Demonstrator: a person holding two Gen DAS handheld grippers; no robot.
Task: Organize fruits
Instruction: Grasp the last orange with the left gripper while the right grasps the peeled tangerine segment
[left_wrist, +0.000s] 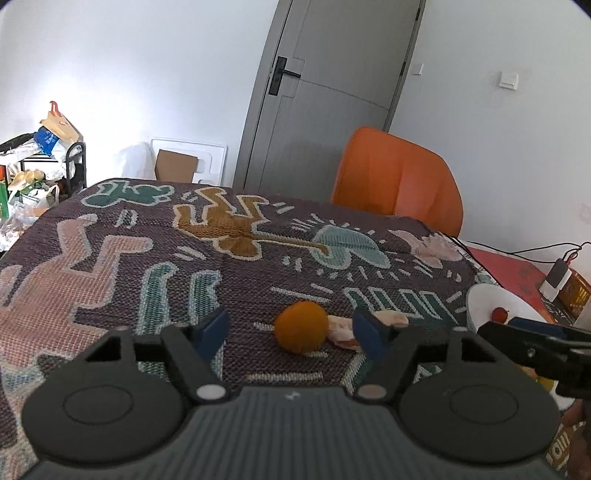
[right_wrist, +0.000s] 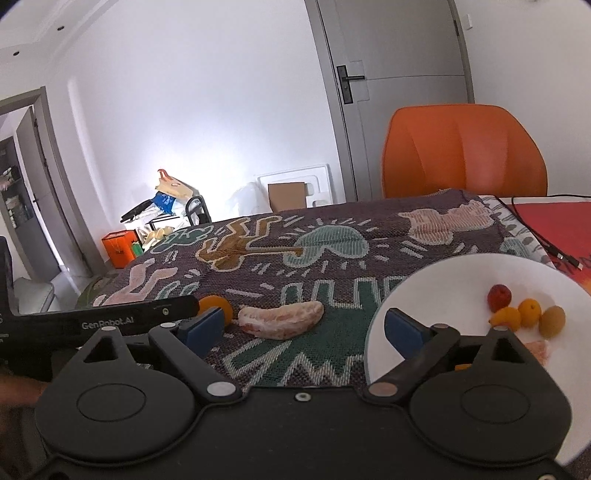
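Note:
An orange fruit (left_wrist: 301, 327) lies on the patterned tablecloth, just ahead of my open, empty left gripper (left_wrist: 290, 329). It also shows in the right wrist view (right_wrist: 218, 305), partly behind the left gripper's body. A peeled pomelo segment (right_wrist: 280, 319) lies beside it, also seen in the left wrist view (left_wrist: 341, 329). My right gripper (right_wrist: 303, 329) is open and empty, near the segment. A white plate (right_wrist: 436, 288) at the right holds a small red fruit (right_wrist: 499, 297), three small orange fruits (right_wrist: 529, 312) and a pink piece. The plate shows in the left wrist view (left_wrist: 484, 301).
An orange chair (right_wrist: 463, 151) stands behind the table, in front of a grey door (left_wrist: 325, 92). A red mat (right_wrist: 554, 225) with black cables lies at the table's right end. A cluttered rack (left_wrist: 40, 162) stands by the far wall.

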